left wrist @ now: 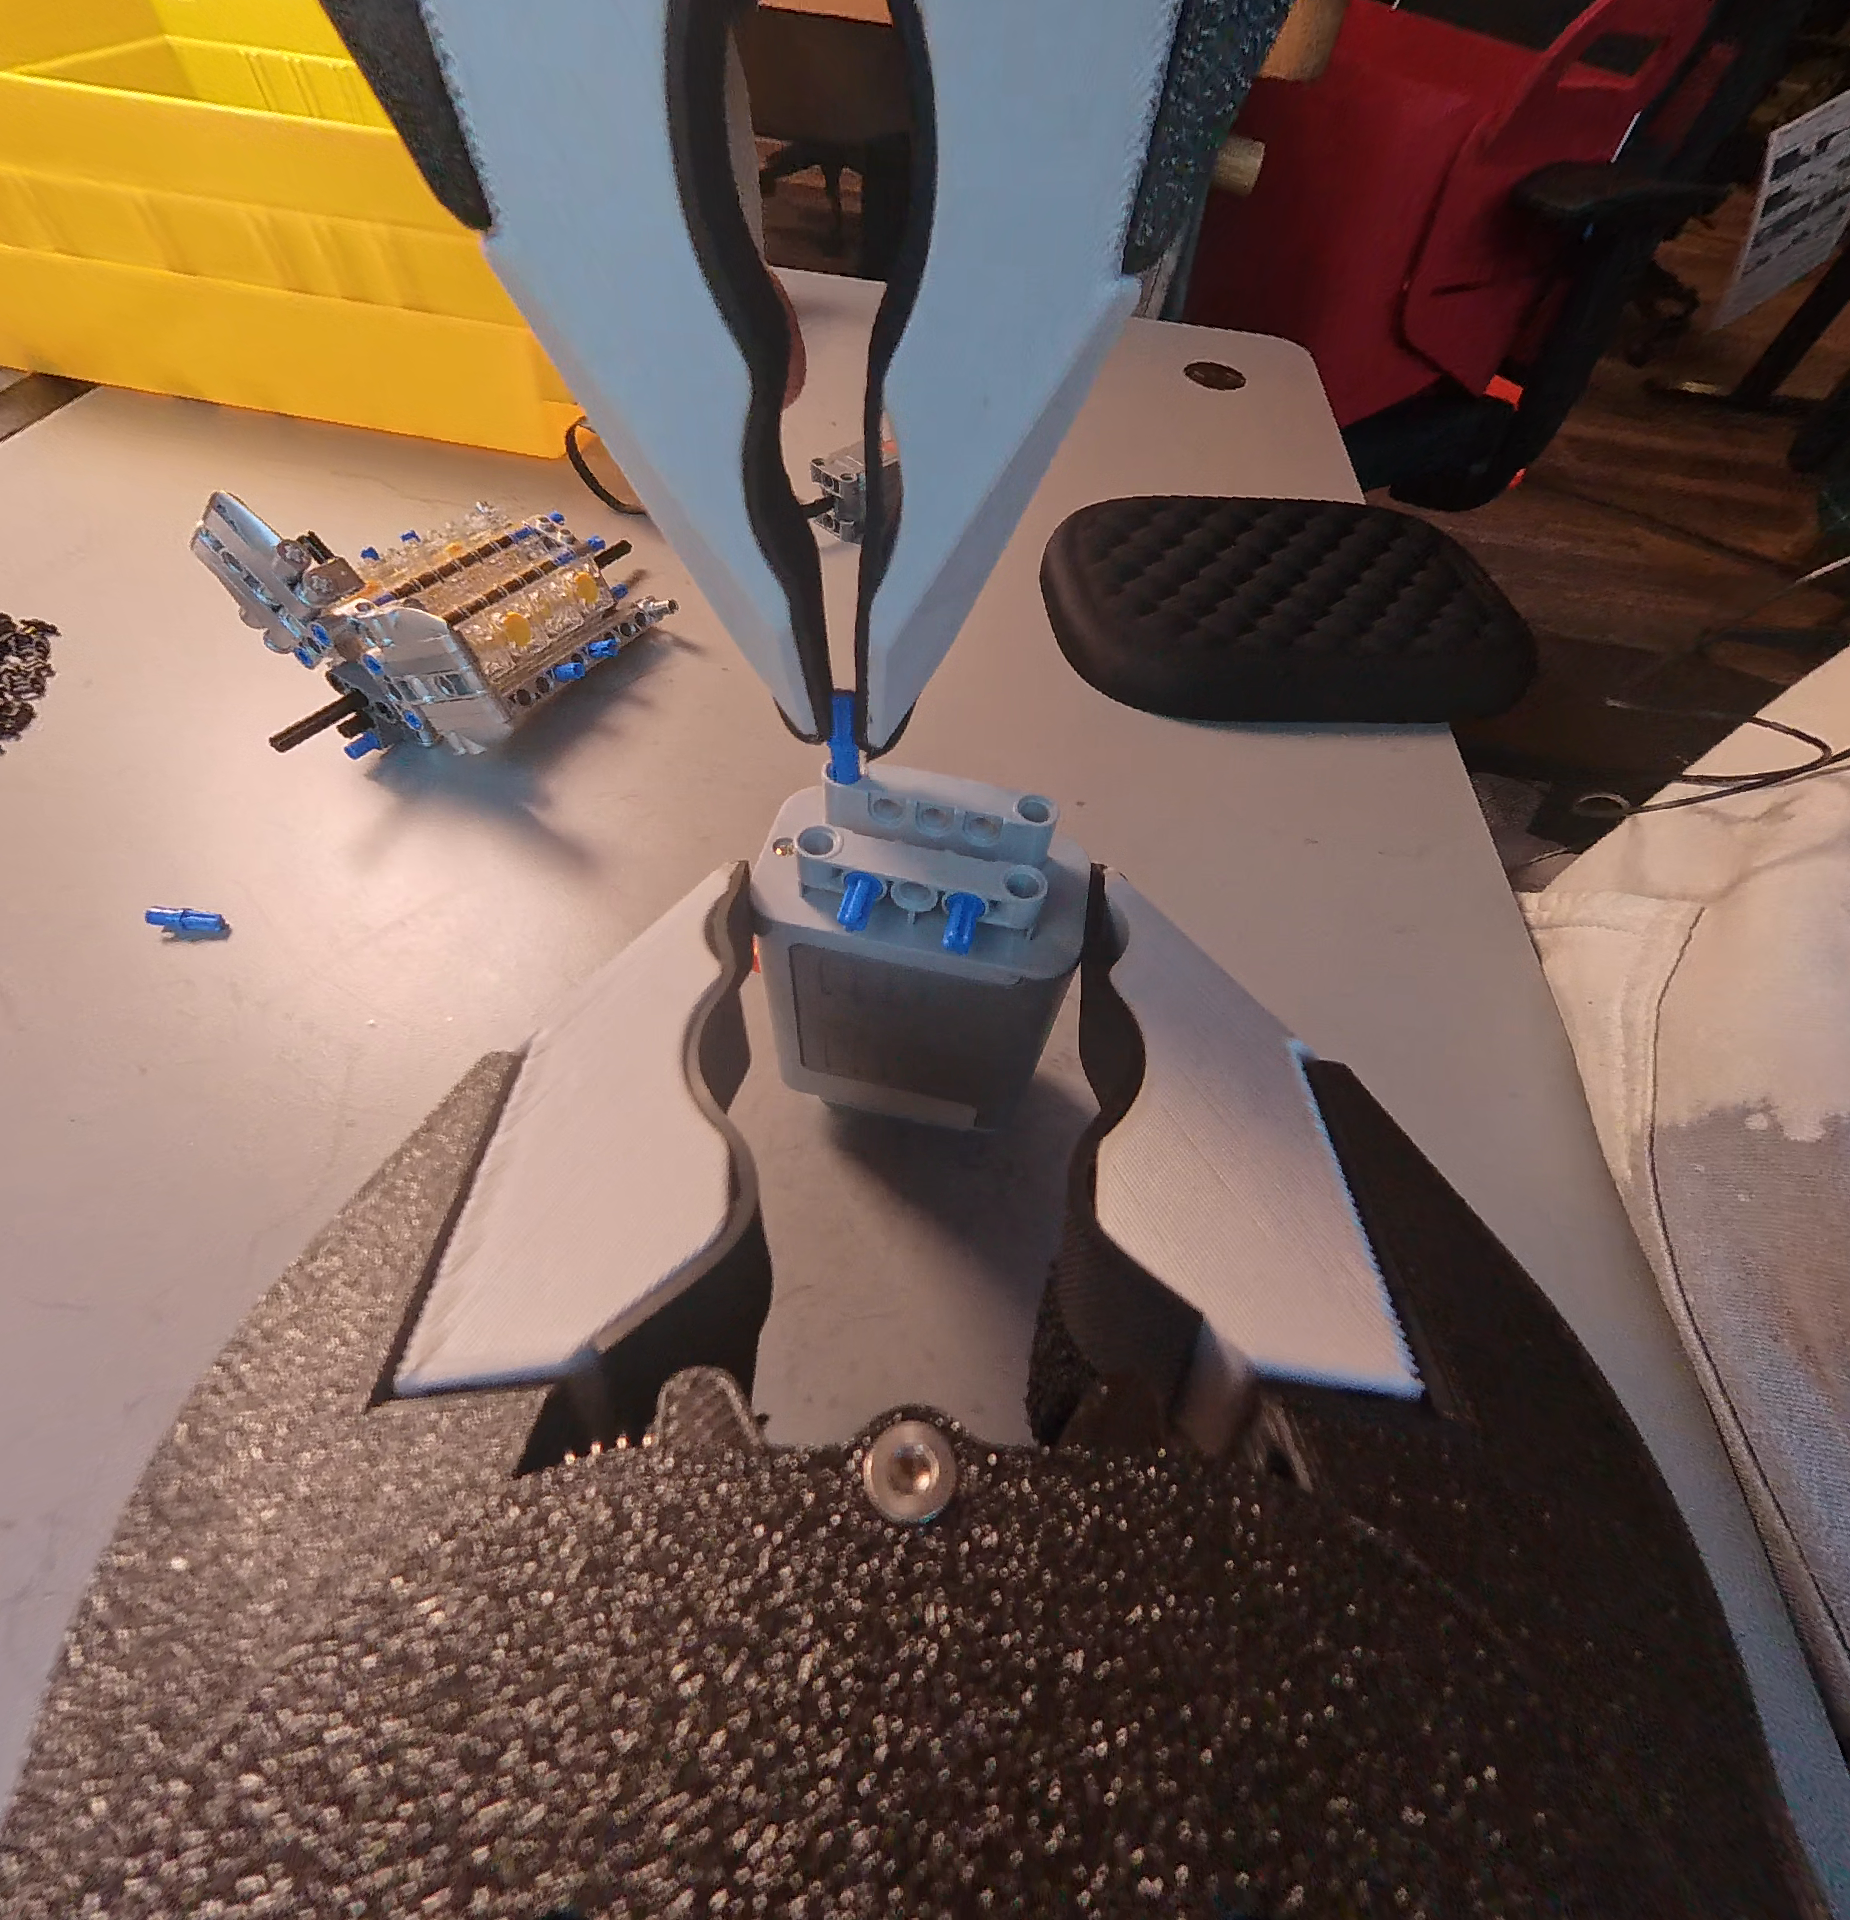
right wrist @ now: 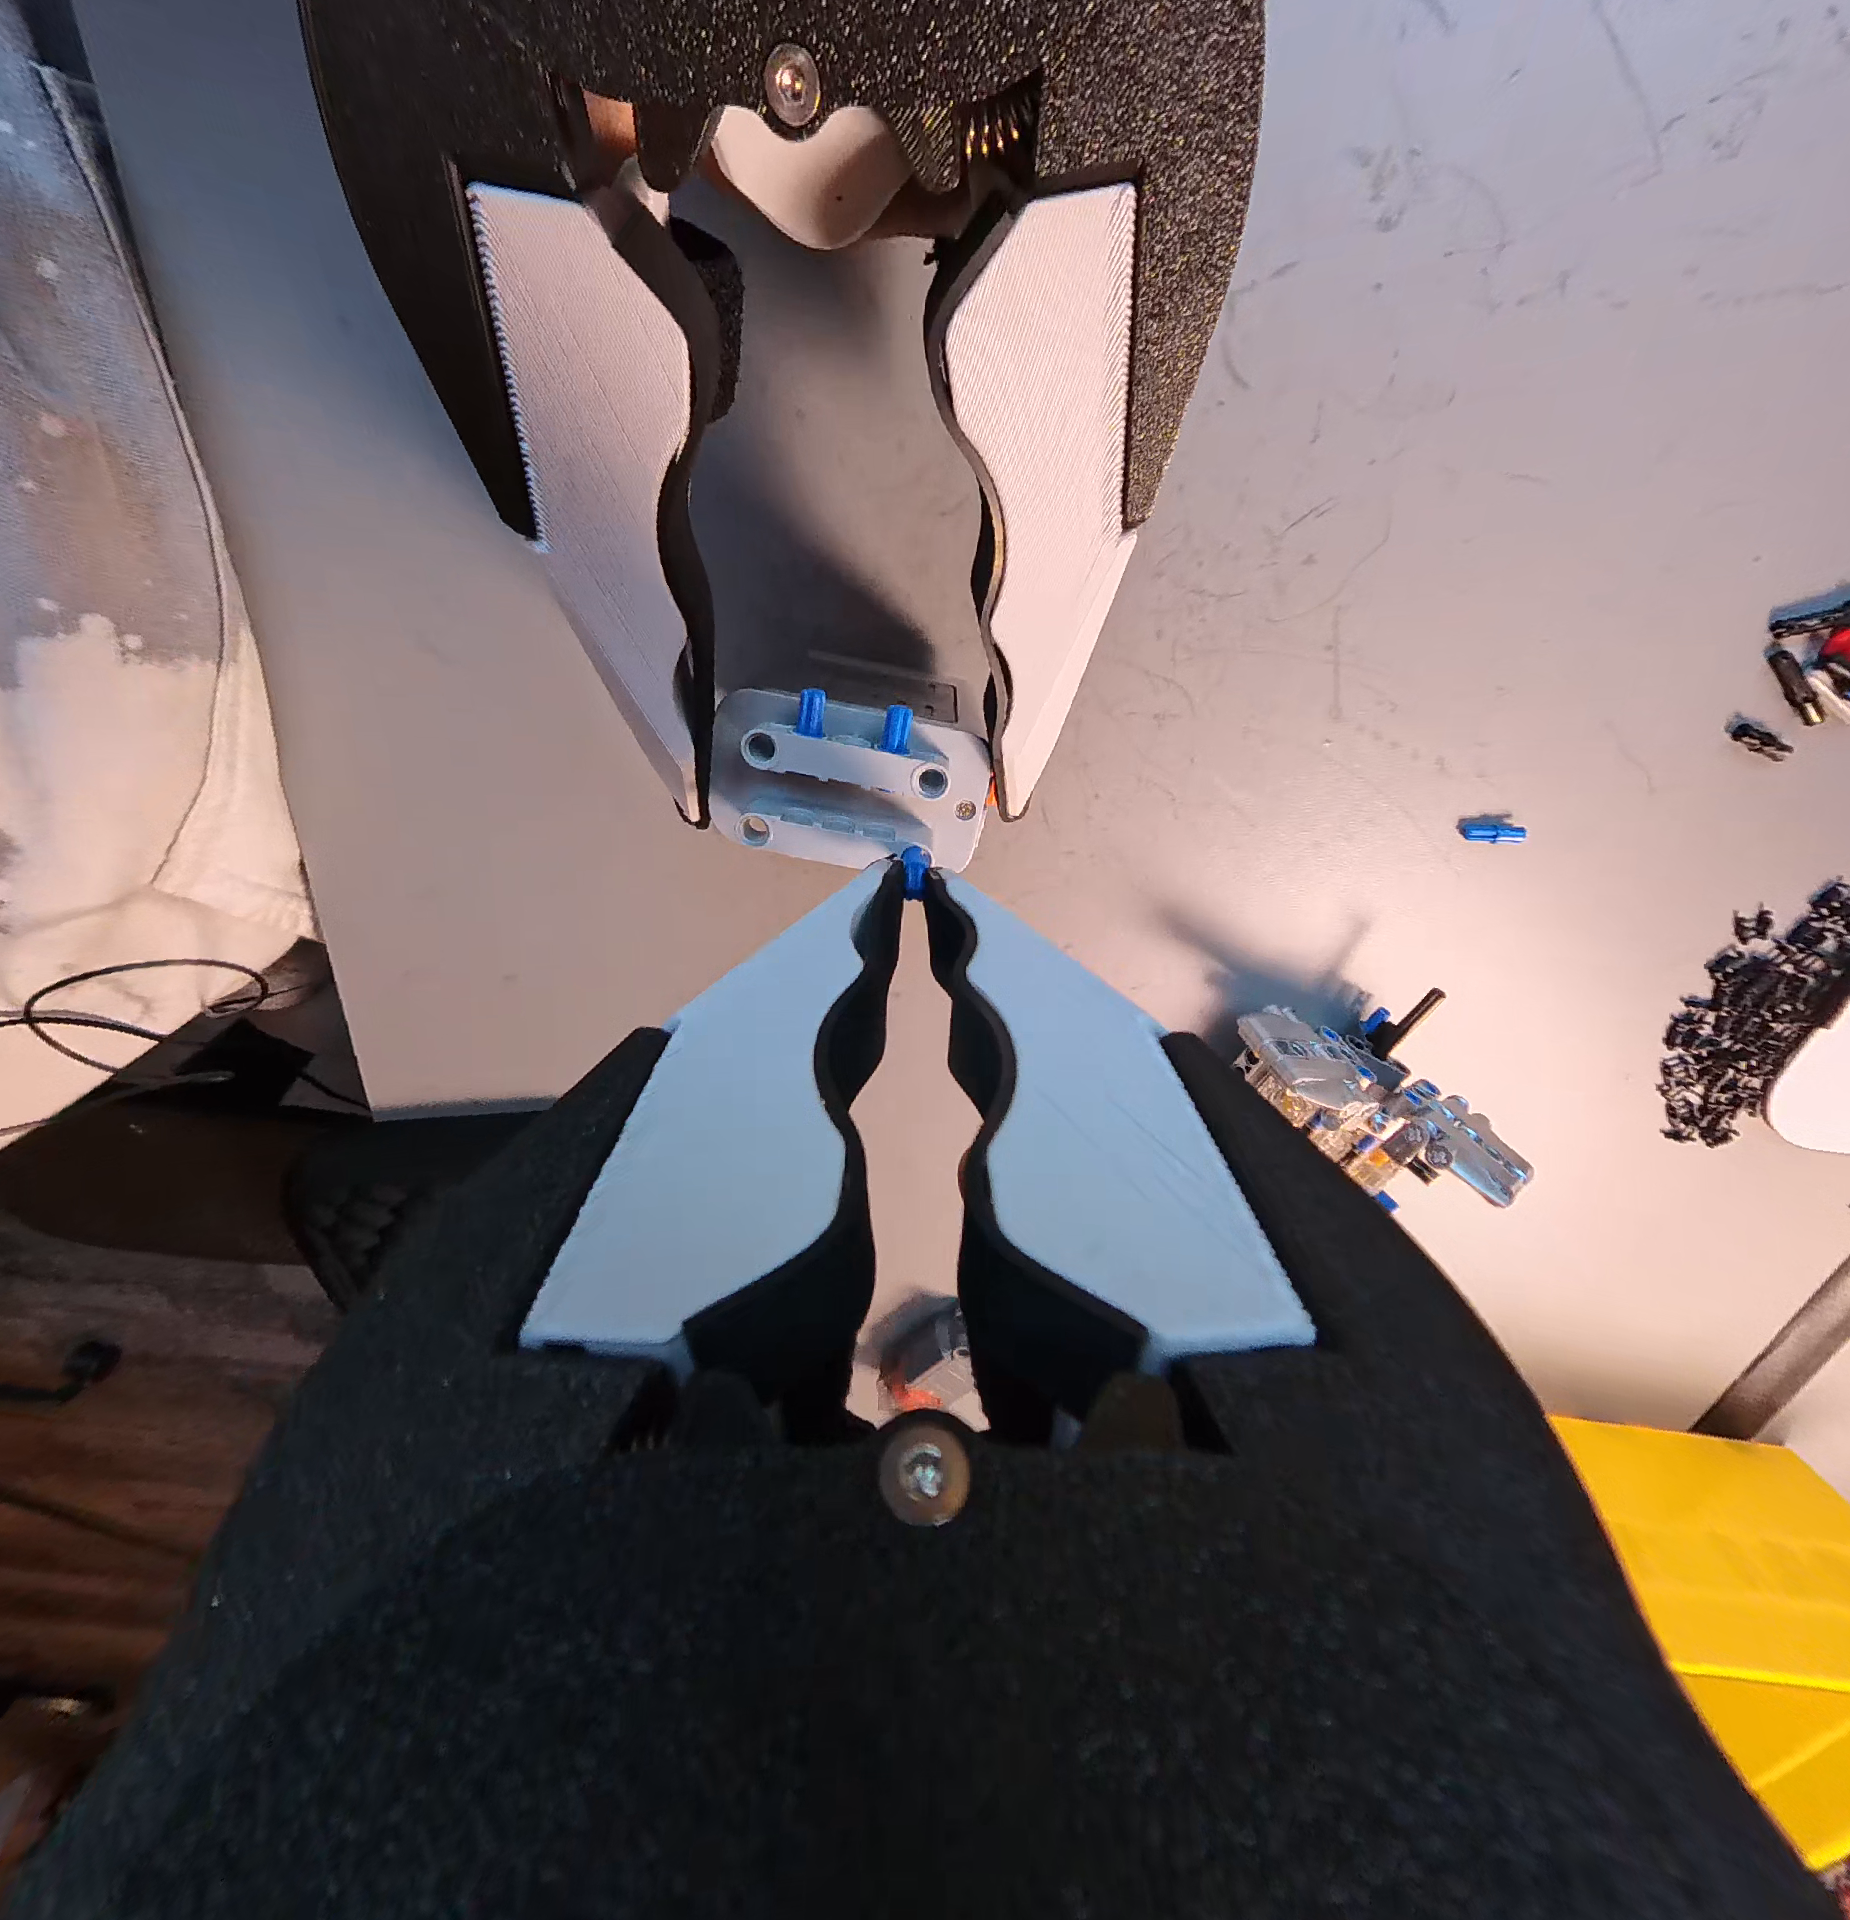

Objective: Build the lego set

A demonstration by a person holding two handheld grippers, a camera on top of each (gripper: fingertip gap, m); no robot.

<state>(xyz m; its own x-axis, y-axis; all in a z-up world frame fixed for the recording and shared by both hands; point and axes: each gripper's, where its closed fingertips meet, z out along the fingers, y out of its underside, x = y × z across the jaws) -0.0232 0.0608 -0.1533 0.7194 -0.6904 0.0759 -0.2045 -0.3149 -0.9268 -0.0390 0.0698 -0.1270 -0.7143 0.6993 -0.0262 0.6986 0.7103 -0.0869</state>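
Note:
My left gripper [left wrist: 921, 914] is shut on a grey box-shaped brick unit [left wrist: 900, 1029] and holds it upright above the table. Two grey holed beams sit on its top. The near beam [left wrist: 921, 883] carries two blue pins. My right gripper [left wrist: 846, 732] reaches in from the far side, shut on a third blue pin [left wrist: 841, 743] whose lower end sits in the end hole of the far beam [left wrist: 942, 816]. In the right wrist view, my right gripper [right wrist: 908, 878] pinches the pin [right wrist: 912, 862] at the box's edge [right wrist: 848, 798], and the left gripper [right wrist: 853, 810] clamps the box from above.
A built brick model [left wrist: 433, 623], a loose blue pin [left wrist: 185, 920] and a pile of small black parts [left wrist: 7, 675] lie to the left. Yellow bins [left wrist: 225, 260] stand at the back left. A black padded rest [left wrist: 1285, 608] lies at the right, near the table edge. White cloth [left wrist: 1731, 1039] lies beyond. My left and right fingertips are right by each other.

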